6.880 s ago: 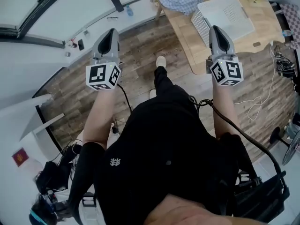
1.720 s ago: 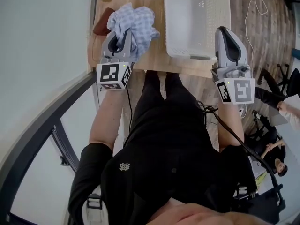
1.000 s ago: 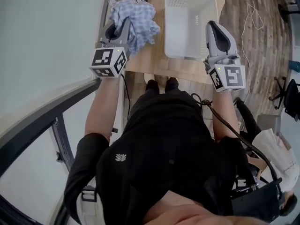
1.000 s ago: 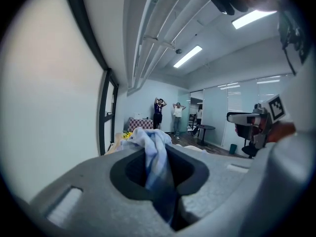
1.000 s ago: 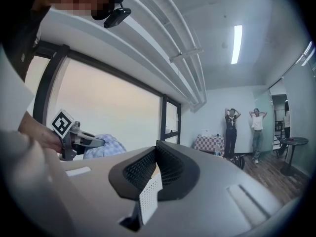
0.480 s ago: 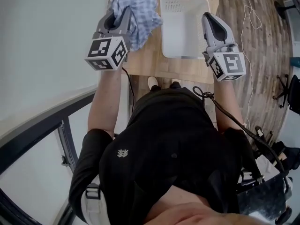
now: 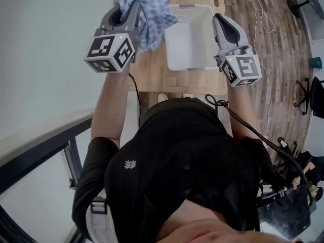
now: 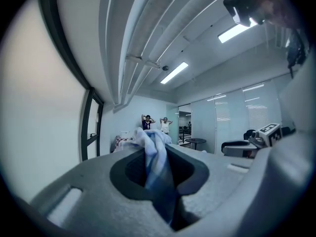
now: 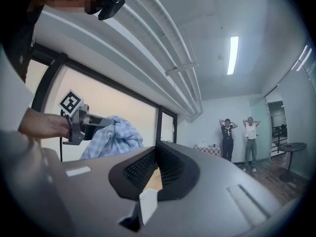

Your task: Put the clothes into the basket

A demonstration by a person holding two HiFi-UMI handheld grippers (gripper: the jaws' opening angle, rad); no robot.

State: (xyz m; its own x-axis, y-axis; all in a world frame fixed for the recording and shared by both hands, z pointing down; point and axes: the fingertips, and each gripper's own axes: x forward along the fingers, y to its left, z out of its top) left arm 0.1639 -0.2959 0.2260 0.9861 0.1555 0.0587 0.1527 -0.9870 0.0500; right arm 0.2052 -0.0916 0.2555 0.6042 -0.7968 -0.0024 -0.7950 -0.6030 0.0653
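A blue checked cloth point(image 7: 152, 11) hangs bunched from my left gripper point(image 7: 134, 6), which is shut on it above the left part of the wooden table point(image 7: 152, 77). In the left gripper view a fold of the cloth point(image 8: 157, 167) runs between the jaws of that gripper point(image 8: 150, 142). The white plastic basket point(image 7: 187, 67) stands on the table to the right of the cloth, with nothing in it. My right gripper point(image 7: 220, 19) hovers over the basket's right rim, shut on nothing. From the right gripper point(image 9: 159, 147) the cloth point(image 9: 116, 135) shows at the left.
A glass wall and a dark window frame point(image 7: 45, 140) run along the left. A thin cable point(image 7: 263, 14) lies on the wooden floor to the right of the table. Two people point(image 9: 237, 137) stand far across the room by a small round table point(image 8: 196, 142).
Both grippers have risen. The cloth has come up off the table with the left gripper and hangs beside the basket; the right gripper stays above the basket's right side.
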